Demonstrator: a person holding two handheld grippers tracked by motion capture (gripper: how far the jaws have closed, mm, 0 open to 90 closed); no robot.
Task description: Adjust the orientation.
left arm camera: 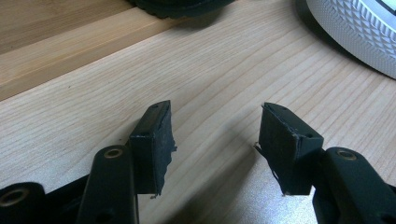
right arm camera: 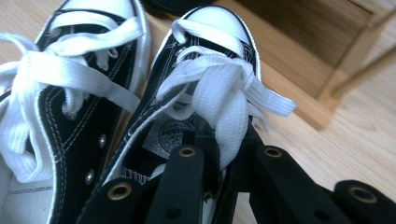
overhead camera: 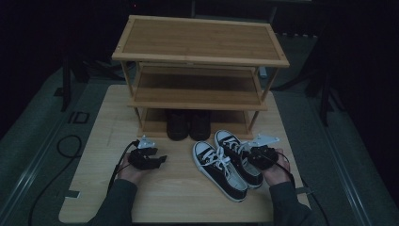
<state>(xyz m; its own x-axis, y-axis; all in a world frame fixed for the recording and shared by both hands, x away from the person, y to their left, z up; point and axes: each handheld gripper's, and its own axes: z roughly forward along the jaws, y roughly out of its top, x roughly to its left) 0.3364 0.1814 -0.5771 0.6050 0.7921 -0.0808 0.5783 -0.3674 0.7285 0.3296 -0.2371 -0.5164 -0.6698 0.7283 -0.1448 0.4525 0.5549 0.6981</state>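
So right now your right gripper point(right arm camera: 219, 186) is clamping its jaws on the right-hand sneaker point(overhead camera: 238, 156), pinching the tongue and a bit of white lace at the shoe's opening, so that hand is already the one doing the work. That sneaker is lying with its long axis running from the heel near your hand out to the white toe cap, which is pointing away from you and slightly left toward the shoe rack point(overhead camera: 200, 70). Its twin, the left sneaker point(overhead camera: 217, 169), is sitting just beside it and parallel. Both are black canvas with white stitching, flat white laces, metal eyelets and rubbery white toes. Your left gripper point(left arm camera: 212, 144) is hanging with its jaws spread and nothing between them, just bare pale wood-grain table point(left arm camera: 210, 74) below. Farther out, the bamboo rack is standing with three slatted shelves, and a dark pair of shoes point(overhead camera: 189, 125) is already sitting on the bottom one, straight ahead of the sneakers.
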